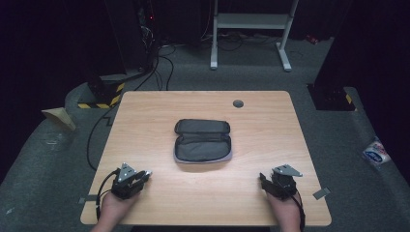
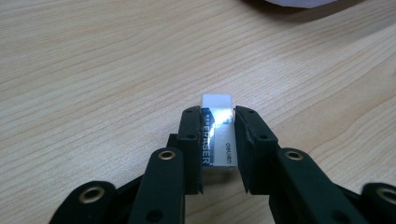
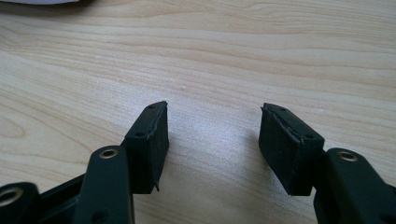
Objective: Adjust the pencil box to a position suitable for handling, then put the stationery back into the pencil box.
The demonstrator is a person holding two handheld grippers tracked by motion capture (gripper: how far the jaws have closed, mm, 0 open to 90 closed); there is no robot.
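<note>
A white eraser (image 2: pixel 217 133) in a blue and white sleeve sits clamped between the black jaws of my left gripper (image 2: pixel 216 114), just above the wooden table (image 2: pixel 93 70). In the high view that left gripper (image 1: pixel 145 174) rests at the table's front left, held by a hand. My right gripper (image 3: pixel 214 112) stands open over bare wood with nothing between its jaws; it sits at the front right (image 1: pixel 263 179) in the high view. A dark grey pencil case (image 1: pixel 202 140) lies unzipped and open in the middle of the table, beyond both grippers.
A small round grey grommet (image 1: pixel 238 103) is set into the table near its far edge. Cables and a white desk frame (image 1: pixel 251 29) stand on the floor behind. A packet (image 1: pixel 376 152) lies on the carpet at the right.
</note>
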